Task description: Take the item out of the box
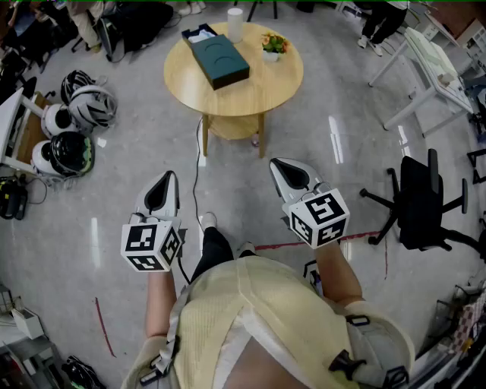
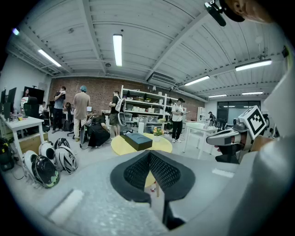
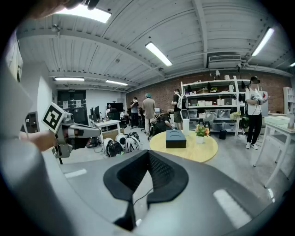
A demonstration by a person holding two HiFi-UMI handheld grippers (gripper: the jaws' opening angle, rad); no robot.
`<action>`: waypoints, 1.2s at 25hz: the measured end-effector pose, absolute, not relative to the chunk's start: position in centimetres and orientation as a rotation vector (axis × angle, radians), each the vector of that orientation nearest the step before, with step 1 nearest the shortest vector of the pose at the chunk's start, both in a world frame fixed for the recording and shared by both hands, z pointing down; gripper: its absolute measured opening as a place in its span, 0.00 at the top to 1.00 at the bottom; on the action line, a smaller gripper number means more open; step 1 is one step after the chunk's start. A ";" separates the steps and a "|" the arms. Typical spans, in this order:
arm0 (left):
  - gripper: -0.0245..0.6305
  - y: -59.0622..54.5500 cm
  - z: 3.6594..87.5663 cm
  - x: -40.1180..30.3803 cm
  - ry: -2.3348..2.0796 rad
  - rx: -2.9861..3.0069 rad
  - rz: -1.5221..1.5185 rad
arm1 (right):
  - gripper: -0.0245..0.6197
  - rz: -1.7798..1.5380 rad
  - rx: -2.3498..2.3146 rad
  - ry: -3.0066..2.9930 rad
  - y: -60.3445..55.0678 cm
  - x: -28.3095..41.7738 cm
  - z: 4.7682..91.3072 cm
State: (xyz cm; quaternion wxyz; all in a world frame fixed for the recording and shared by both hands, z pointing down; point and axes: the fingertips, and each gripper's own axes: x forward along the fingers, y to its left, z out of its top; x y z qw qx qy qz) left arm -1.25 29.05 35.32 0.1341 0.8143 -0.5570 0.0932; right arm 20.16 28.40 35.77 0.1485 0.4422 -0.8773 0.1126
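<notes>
A dark teal box (image 1: pixel 219 60) lies shut on the round wooden table (image 1: pixel 269 87) ahead of me; it also shows as a dark box (image 2: pixel 138 140) in the left gripper view and a dark box (image 3: pixel 175 138) in the right gripper view. My left gripper (image 1: pixel 162 181) and right gripper (image 1: pixel 278 163) hover side by side well short of the table, above the floor. Both are shut with nothing between the jaws. The left gripper's tip (image 2: pixel 150 153) and the right gripper's tip (image 3: pixel 148 153) point toward the table.
On the table stand a white roll (image 1: pixel 235 23), a small flower pot (image 1: pixel 274 45) and a white tray (image 1: pixel 199 34) behind the box. Helmets (image 1: pixel 80 106) lie on the floor at the left. A black office chair (image 1: pixel 422 201) stands right. People and shelves fill the back.
</notes>
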 end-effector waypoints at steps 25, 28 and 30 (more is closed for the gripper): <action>0.96 16.9 37.6 -8.8 -1.470 2.394 0.299 | 0.95 0.364 1.138 -2.513 16.9 8.9 36.6; 0.96 15.5 37.8 -10.0 -1.451 2.407 0.318 | 0.95 0.378 1.109 -2.539 15.3 6.9 36.3; 0.96 14.6 37.8 -11.1 -1.446 2.416 0.327 | 0.91 0.371 1.086 -2.544 14.3 5.4 36.2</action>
